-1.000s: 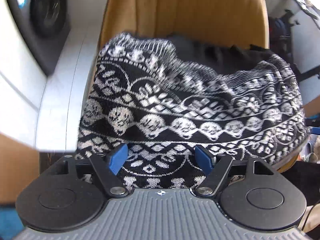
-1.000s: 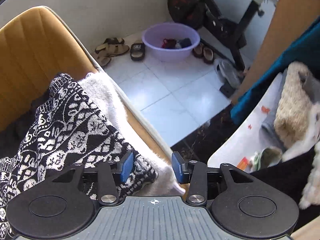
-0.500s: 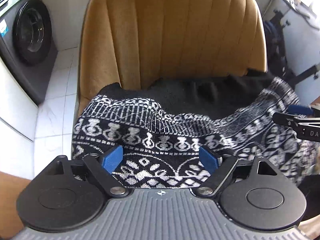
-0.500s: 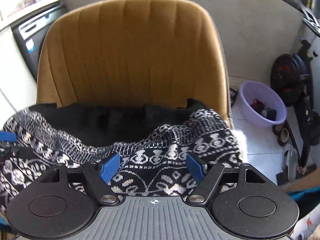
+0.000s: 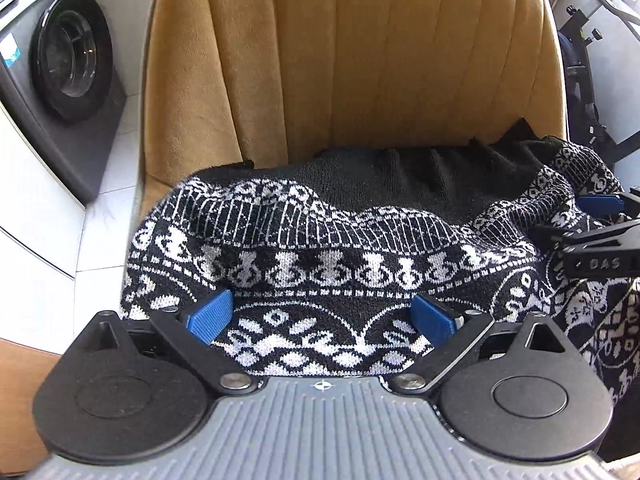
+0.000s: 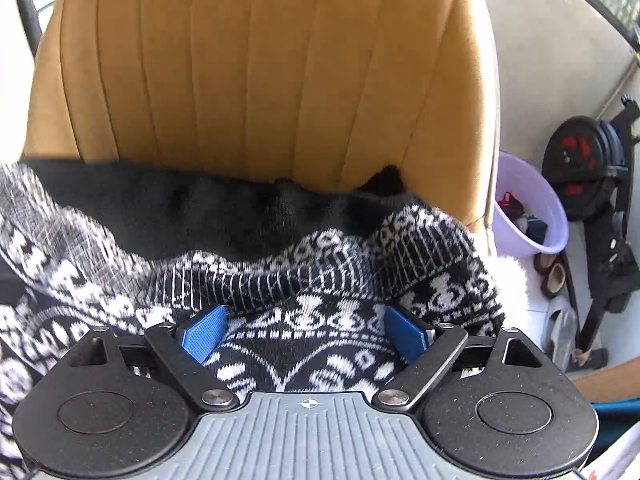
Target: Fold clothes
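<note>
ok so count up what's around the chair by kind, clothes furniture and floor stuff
sweaters: 1, black and white
chairs: 1, tan
washing machines: 1
tubs: 1, purple
exercise bikes: 1
total: 5
Shoes beside the tub are too small to count.

Black-and-white patterned knit sweater [image 5: 328,268], mustard-tan chair [image 5: 360,60], lilac basin [image 6: 532,216].

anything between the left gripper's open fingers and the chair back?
Only the sweater: its patterned fold, then a plain black part reaching the chair back. The left wrist view shows this past the left gripper.
</note>
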Motion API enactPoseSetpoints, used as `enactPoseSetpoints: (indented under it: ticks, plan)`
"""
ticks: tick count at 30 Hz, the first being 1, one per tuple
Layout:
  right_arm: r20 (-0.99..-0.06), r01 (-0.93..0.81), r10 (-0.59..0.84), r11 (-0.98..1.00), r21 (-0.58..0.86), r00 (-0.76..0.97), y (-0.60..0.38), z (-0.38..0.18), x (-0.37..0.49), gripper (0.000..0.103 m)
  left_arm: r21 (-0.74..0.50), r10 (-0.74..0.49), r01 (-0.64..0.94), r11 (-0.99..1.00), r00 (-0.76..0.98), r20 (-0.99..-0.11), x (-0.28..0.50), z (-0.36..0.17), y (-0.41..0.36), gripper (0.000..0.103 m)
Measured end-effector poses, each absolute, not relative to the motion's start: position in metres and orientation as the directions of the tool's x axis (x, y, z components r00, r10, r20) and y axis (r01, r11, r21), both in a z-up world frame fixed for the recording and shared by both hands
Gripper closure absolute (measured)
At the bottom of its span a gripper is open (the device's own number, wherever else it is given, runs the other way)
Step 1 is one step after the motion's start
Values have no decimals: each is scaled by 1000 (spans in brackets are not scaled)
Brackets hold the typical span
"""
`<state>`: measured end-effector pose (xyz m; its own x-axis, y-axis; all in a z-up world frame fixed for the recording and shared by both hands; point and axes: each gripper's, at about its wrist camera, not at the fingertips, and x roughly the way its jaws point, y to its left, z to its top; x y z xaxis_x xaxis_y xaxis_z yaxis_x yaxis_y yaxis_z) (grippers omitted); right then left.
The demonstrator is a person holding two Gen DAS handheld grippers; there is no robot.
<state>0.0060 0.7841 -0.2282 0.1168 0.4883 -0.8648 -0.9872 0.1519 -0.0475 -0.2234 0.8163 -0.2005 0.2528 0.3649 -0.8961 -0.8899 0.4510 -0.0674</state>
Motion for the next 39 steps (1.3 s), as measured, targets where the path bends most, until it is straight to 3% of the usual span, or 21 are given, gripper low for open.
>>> enactPoseSetpoints:
  ticks: [1,4,7,11,15,24,29,39]
  plan:
    - [-846,-985,519,168,-36,120,777,-215,9,25,-65,372,-892,447,251,-894,-225,-192,811,5]
    - [-790,-975,592,220,-32,160,741,-181,17,17,-60,381,-899,434,243,-892,-231,-178,790,5]
    - [-785,-962,592,272,-16,181,705,-169,22,17,-57,383,-905,422,234,-894,-236,-173,765,5]
    - [-824,-958,530,281,-54,202,675,-190,18,16,-20,370,-916,401,182,-911,-239,-181,740,2]
    - [-819,-951,532,306,-53,217,662,-218,18,2,36,361,-902,431,136,-922,-232,-212,741,0]
    - [-832,-941,498,327,-82,245,669,-223,10,1,107,346,-918,381,34,-938,-215,-197,730,0]
    - [-871,-935,464,354,17,159,665,-190,9,1,26,318,-914,404,113,-941,-212,-161,718,0]
    - [-817,-861,536,497,105,210,597,-84,-11,1,16,425,-882,472,212,-880,-228,-78,700,0]
